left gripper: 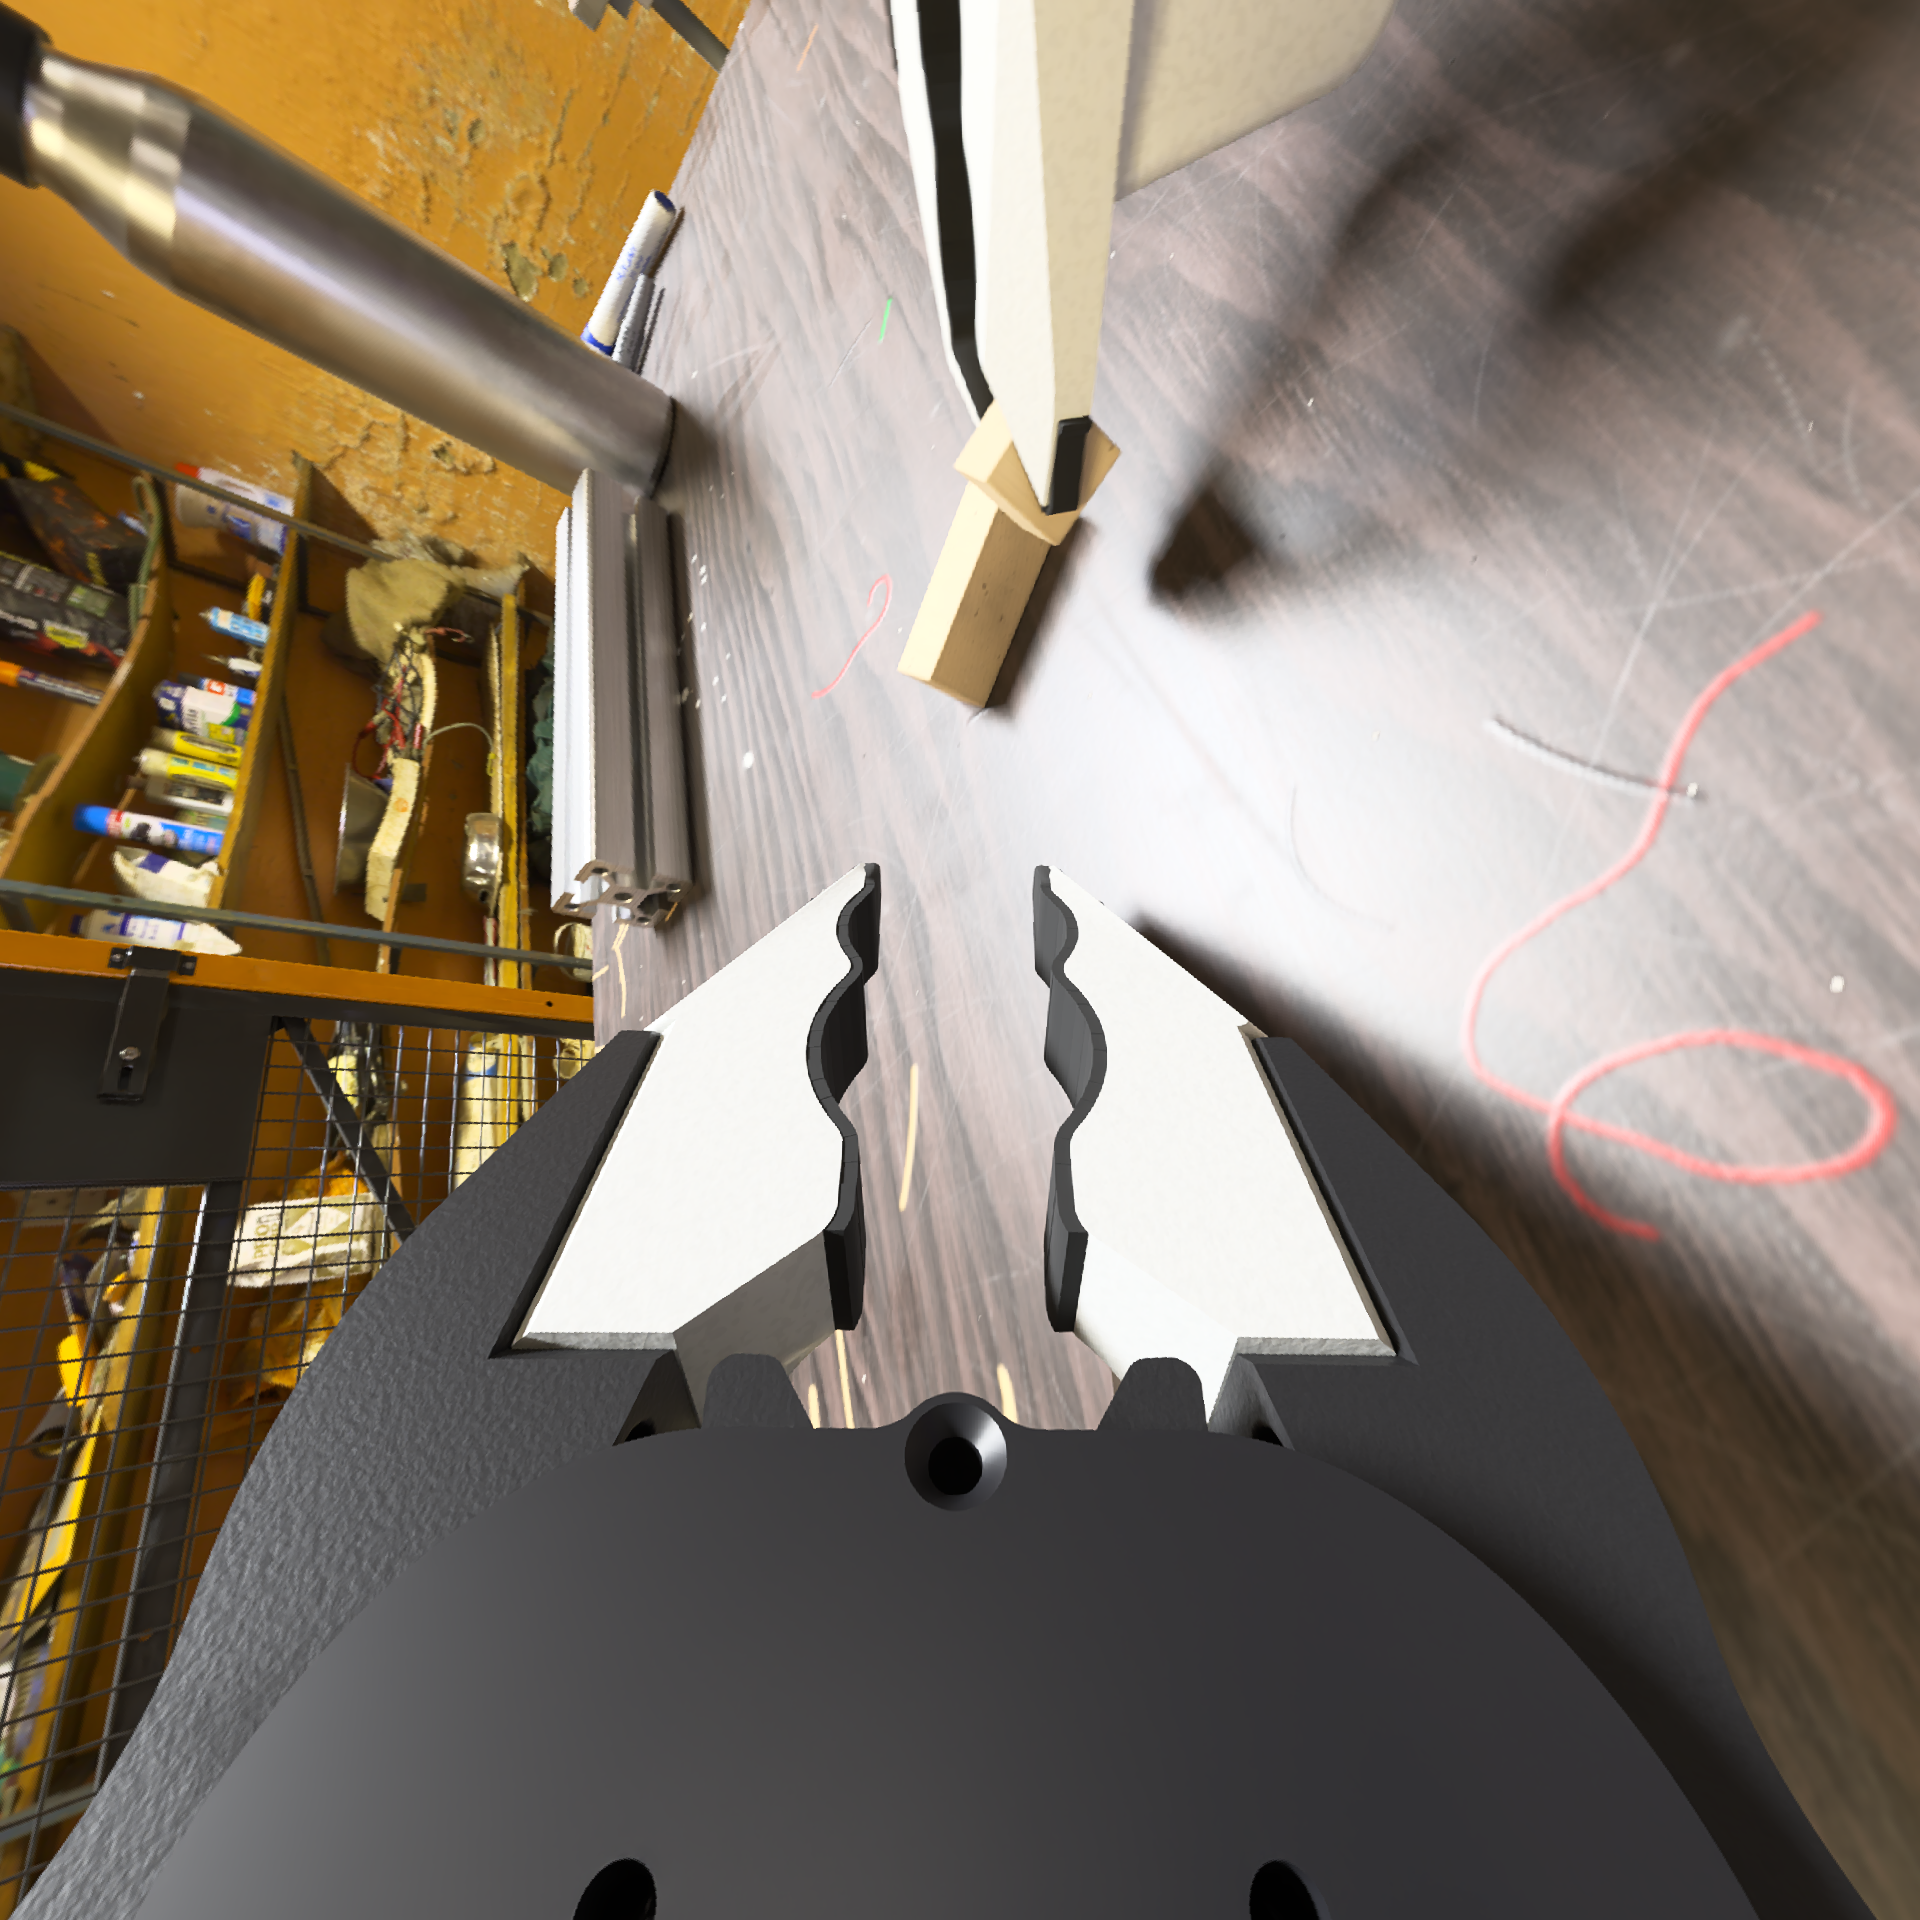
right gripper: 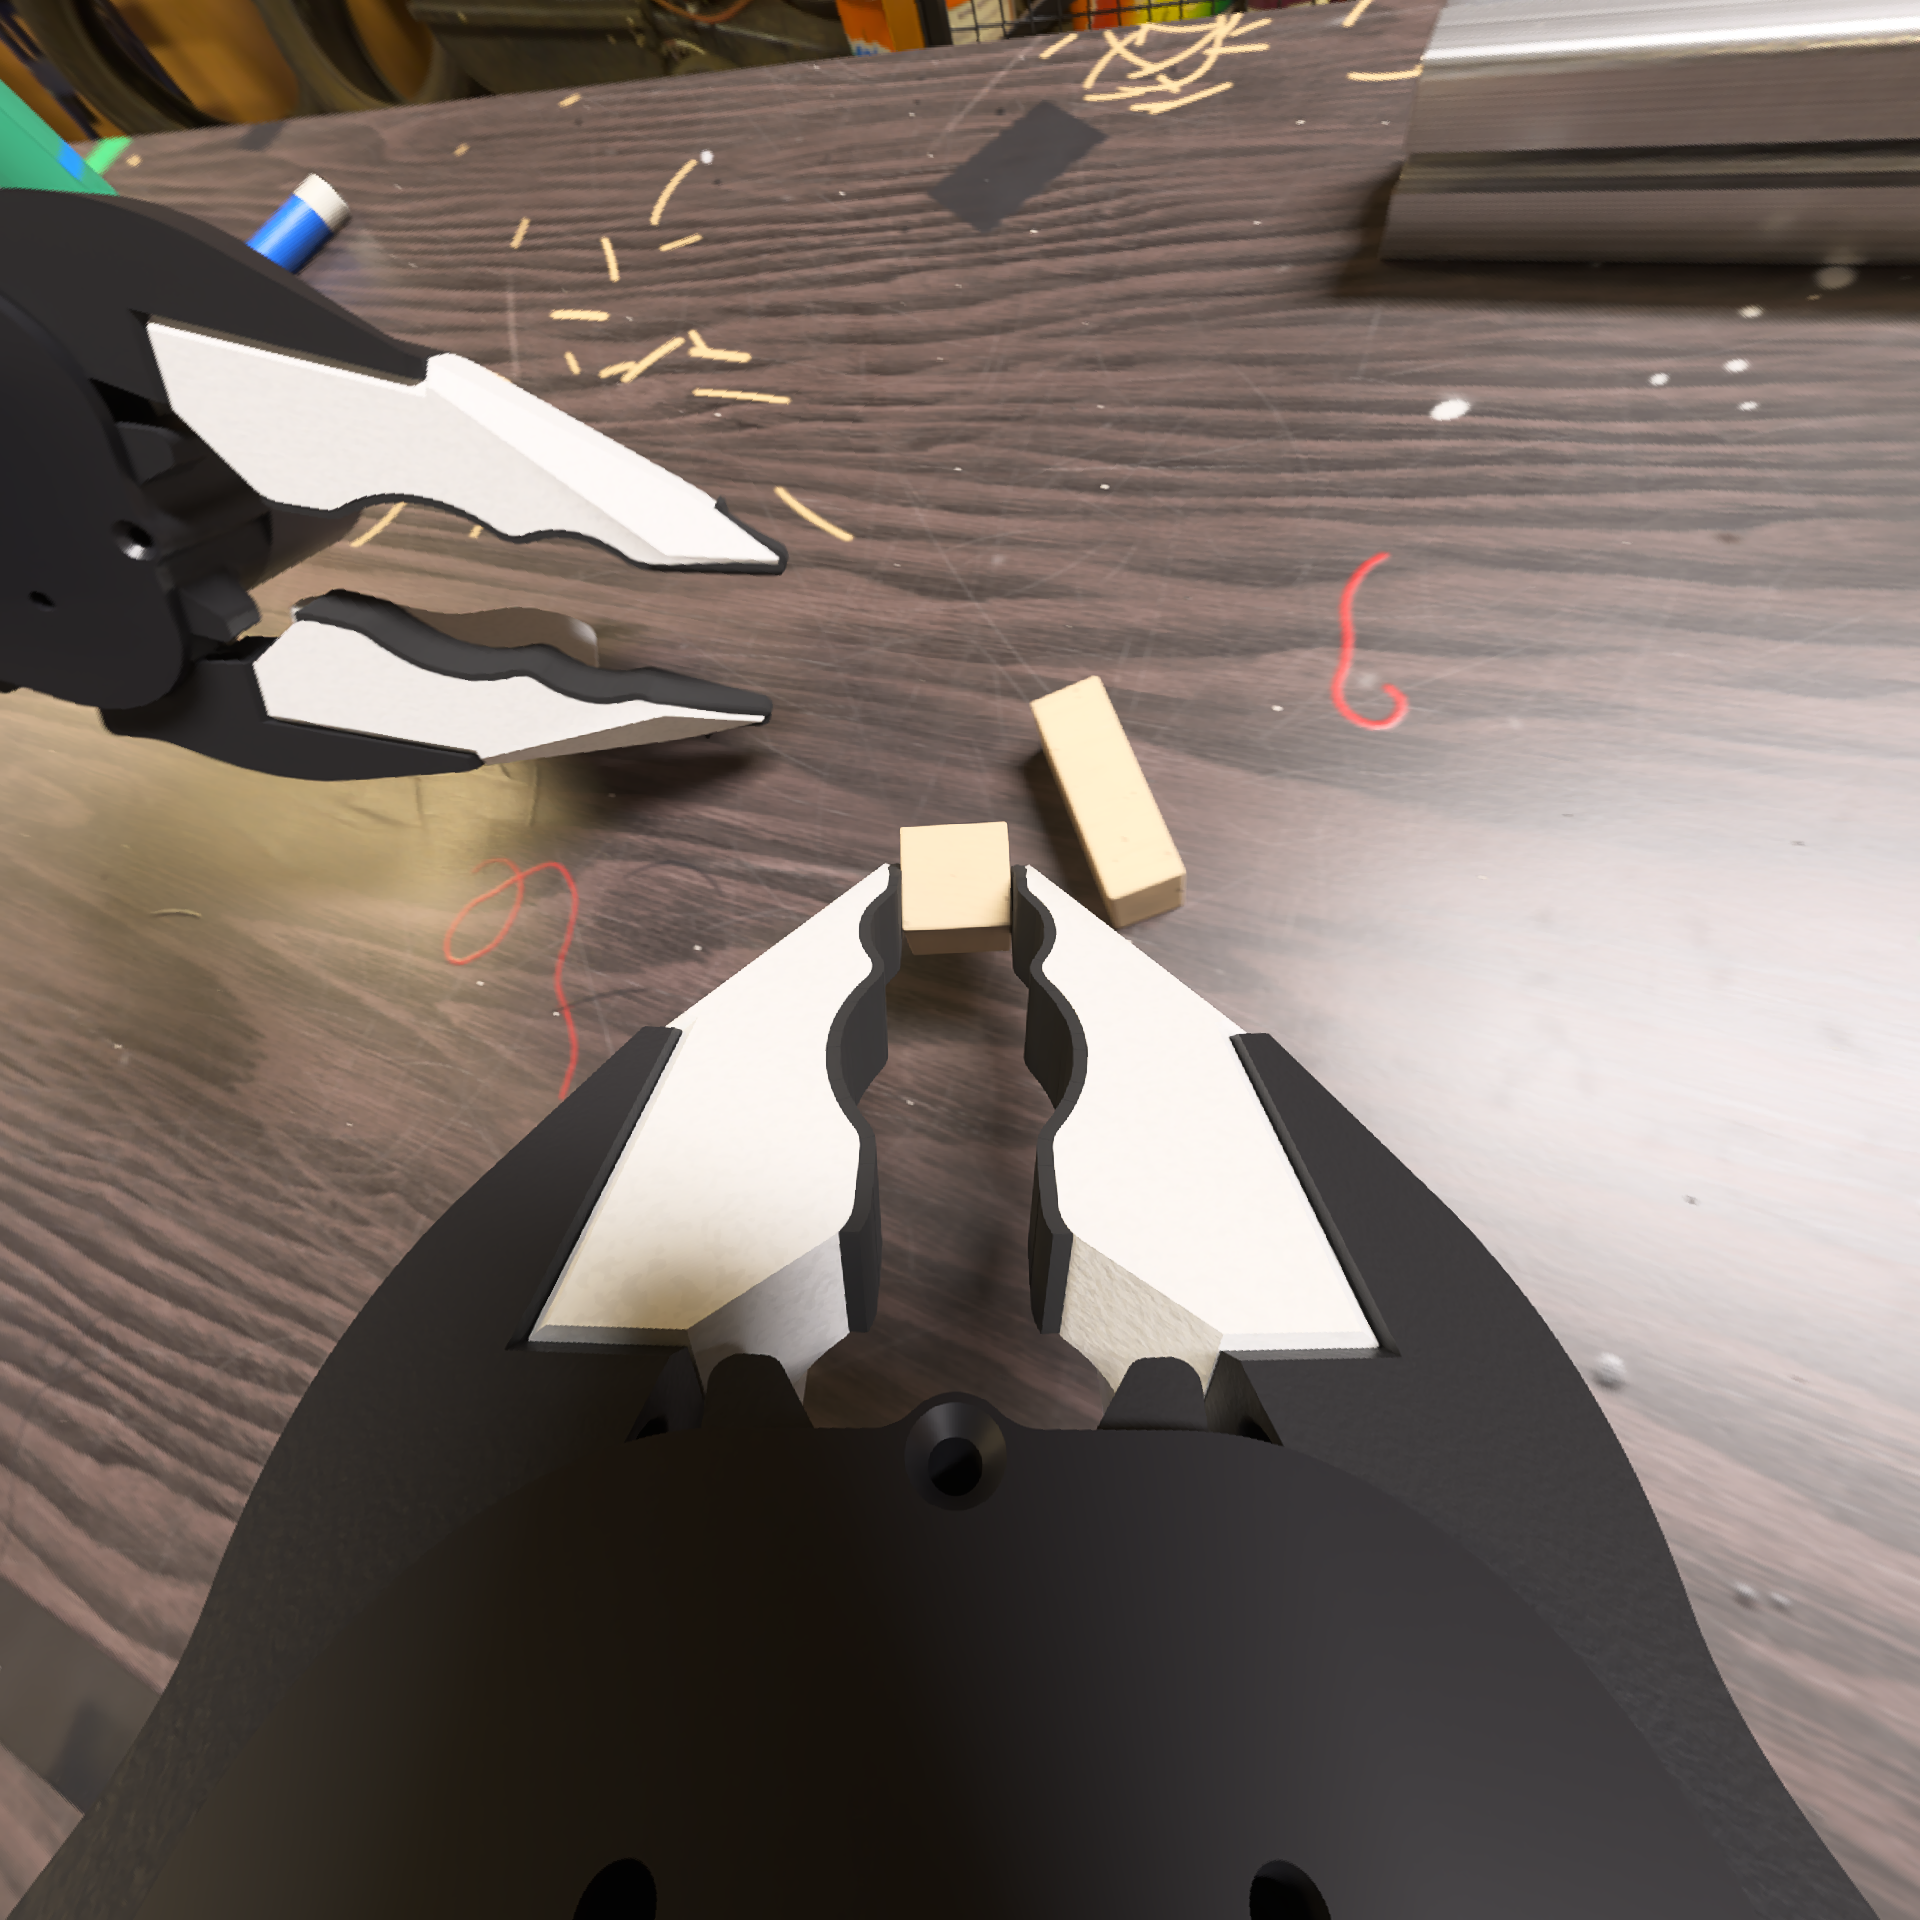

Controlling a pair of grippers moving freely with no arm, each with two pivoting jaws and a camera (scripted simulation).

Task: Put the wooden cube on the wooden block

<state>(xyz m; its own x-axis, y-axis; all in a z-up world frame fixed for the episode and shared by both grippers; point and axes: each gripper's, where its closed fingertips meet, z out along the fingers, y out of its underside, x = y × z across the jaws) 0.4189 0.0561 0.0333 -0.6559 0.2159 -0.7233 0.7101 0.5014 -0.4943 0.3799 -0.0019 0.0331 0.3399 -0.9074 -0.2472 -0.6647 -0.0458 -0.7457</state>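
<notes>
My right gripper (right gripper: 956, 883) is shut on the small pale wooden cube (right gripper: 954, 883), held at its fingertips a little above the table. The long pale wooden block (right gripper: 1107, 800) lies flat on the dark table just right of and beyond the cube. In the left wrist view the cube (left gripper: 1013, 473) sits between the right gripper's fingers (left gripper: 1049, 312), over the near end of the block (left gripper: 977, 608); I cannot tell if they touch. My left gripper (left gripper: 956, 883) is open and empty, some way from the block. It also shows in the right wrist view (right gripper: 774, 634) at the left.
Aluminium rails (left gripper: 623, 707) lie along the table's left edge, next to a steel tube (left gripper: 364, 312) and marker pens (left gripper: 634, 270). In the right wrist view a metal rail (right gripper: 1662, 145) lies at the far right and a blue marker (right gripper: 301, 218) at the far left. Shelves (left gripper: 208, 675) stand beyond the edge.
</notes>
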